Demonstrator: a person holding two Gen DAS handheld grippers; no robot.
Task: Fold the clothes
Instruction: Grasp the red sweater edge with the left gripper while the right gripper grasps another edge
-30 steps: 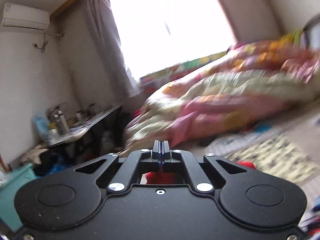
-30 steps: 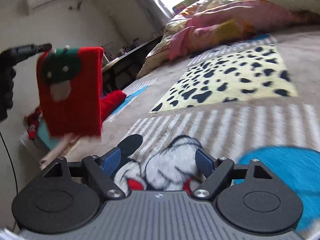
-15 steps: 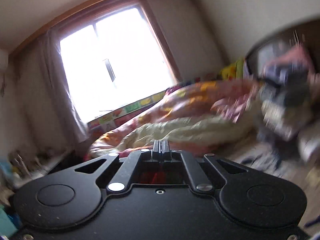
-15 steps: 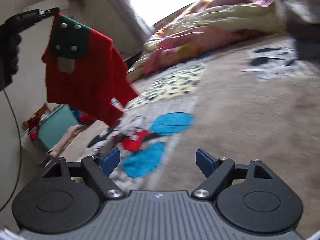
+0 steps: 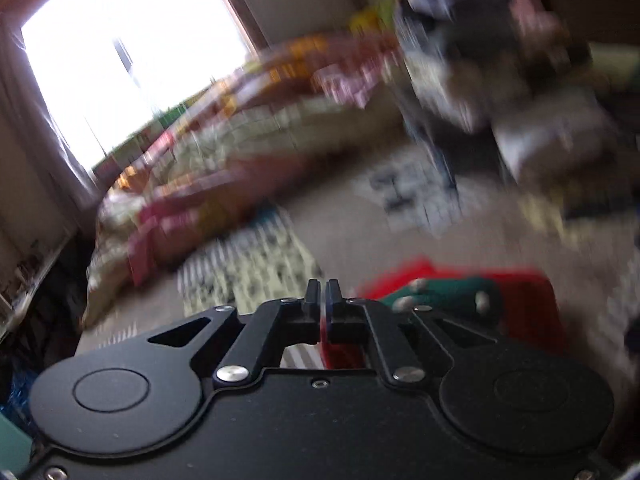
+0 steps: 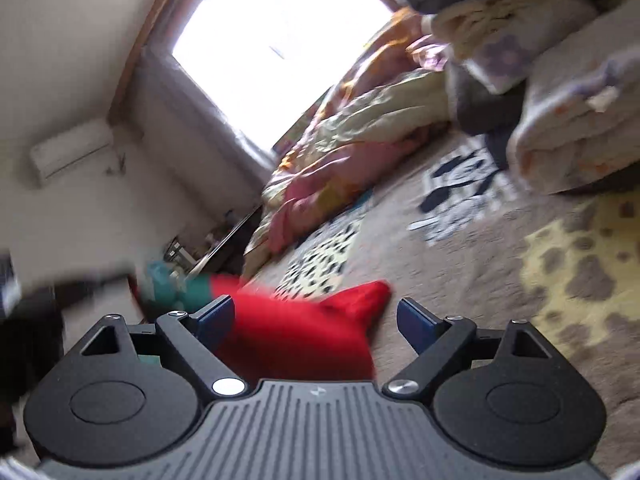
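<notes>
Left gripper (image 5: pixel 322 294): jaws are clamping together on an edge of the red garment (image 5: pixel 472 300), which is draping onto the bed (image 5: pixel 360 240) just ahead. Right gripper (image 6: pixel 316 314): jaws are standing apart, garment between them, ungripped. No fold showing; folding appears barely begun.

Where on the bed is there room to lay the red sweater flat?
Bare tan blanket lies between the red sweater, the yellow spotted patch and the black-and-white print. It is crowded toward the crumpled quilt and the stacked bedding.
</notes>
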